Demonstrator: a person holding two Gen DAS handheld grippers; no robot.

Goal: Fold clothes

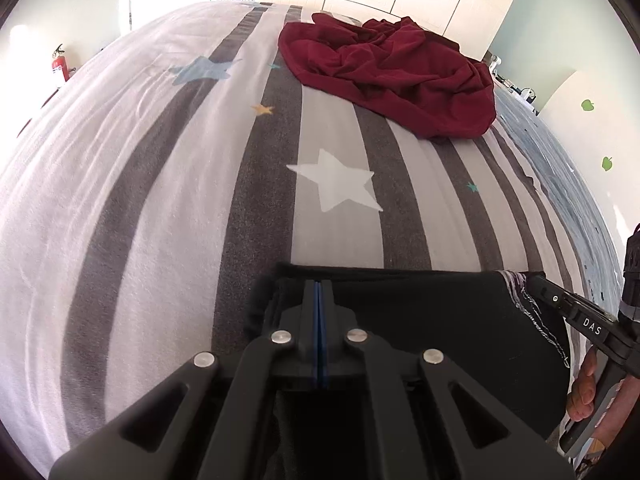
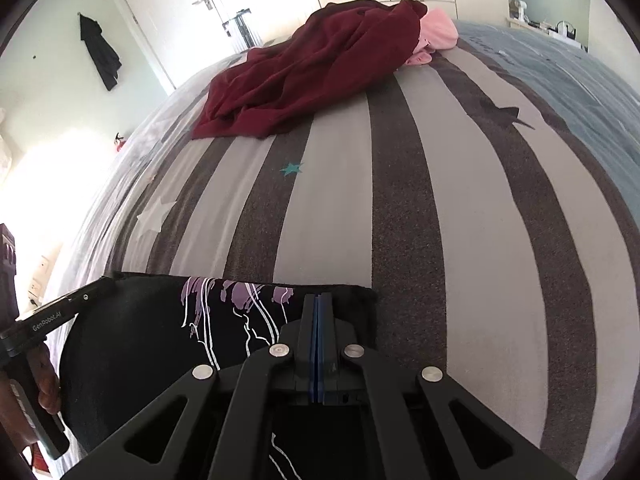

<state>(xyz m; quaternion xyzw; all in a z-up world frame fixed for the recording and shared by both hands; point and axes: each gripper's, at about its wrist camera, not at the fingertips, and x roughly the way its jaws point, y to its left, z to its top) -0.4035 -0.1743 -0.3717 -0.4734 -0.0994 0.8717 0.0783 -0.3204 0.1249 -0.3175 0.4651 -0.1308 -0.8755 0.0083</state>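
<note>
Both grippers, left [image 1: 319, 286] and right [image 2: 319, 300], pinch the black printed garment [image 2: 224, 320] by its far edge at the bed's [image 2: 400, 220] near end. Keep edge taut, corners level, lay flat.

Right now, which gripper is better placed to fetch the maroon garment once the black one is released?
Probably the right gripper: the maroon garment lies toward its side, though both grippers are shut on the black garment.
</note>
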